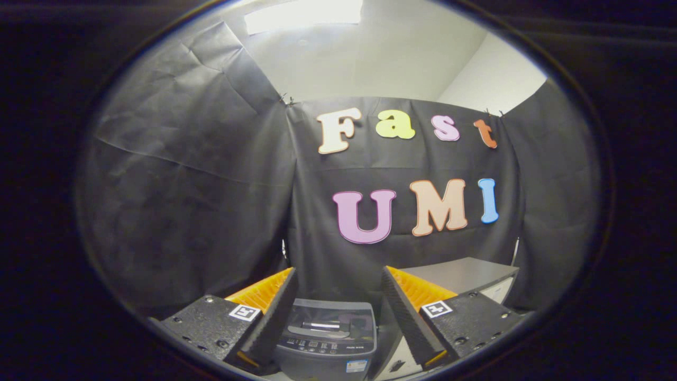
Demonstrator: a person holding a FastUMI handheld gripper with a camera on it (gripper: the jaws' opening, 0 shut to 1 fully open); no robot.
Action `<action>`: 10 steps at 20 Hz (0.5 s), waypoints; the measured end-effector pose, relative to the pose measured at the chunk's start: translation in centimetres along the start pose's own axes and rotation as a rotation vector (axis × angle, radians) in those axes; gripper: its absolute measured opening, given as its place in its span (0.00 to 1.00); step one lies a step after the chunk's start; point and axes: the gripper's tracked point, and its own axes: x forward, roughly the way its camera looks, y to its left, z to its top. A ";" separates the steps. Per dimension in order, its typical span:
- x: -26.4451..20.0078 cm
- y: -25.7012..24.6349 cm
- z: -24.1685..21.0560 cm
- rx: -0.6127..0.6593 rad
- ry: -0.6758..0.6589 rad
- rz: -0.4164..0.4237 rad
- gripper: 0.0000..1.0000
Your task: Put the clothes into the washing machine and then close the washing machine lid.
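The tongs (334,312) stand wide apart, the two fingers splayed with a broad gap between them and nothing held or touched. Each finger is a wedge-shaped block with a ridged, sawtooth-like inner face, and each carries a small square printed marker on its flat, bolted base plate.

In the gap between the fingers, and a little beyond their tips, sits the washing machine (328,338). It is a small top-loading unit with a grey, smooth plastic body, rounded corners and a strip of buttons along its front edge. Its lid (329,320) lies flat and down over the top, with a darker glossy window panel in the middle that catches a streak of light. A small sticker shows on the front face below the controls.

To the right of the machine, behind the right finger, a grey box-like cabinet (465,275) with a flat matte top stands against the booth wall (185,185), which is black cloth, creased and hanging in folds. Above it a pale ceiling with a bright light panel (304,13) shows.
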 end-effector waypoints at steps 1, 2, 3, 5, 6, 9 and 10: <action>-0.6 -0.1 0.0 0.001 0.001 0.004 0.96; -1.2 -0.4 0.0 0.001 0.003 0.004 0.96; -1.4 -0.8 -0.3 0.003 0.006 0.005 0.96; -2.5 -1.0 -0.5 0.011 0.011 0.010 0.96; -3.1 -1.2 -0.7 0.013 0.012 0.009 0.96; -4.7 -2.1 -1.1 0.014 0.007 0.003 0.96; -5.3 -2.3 -1.3 0.014 0.007 0.002 0.96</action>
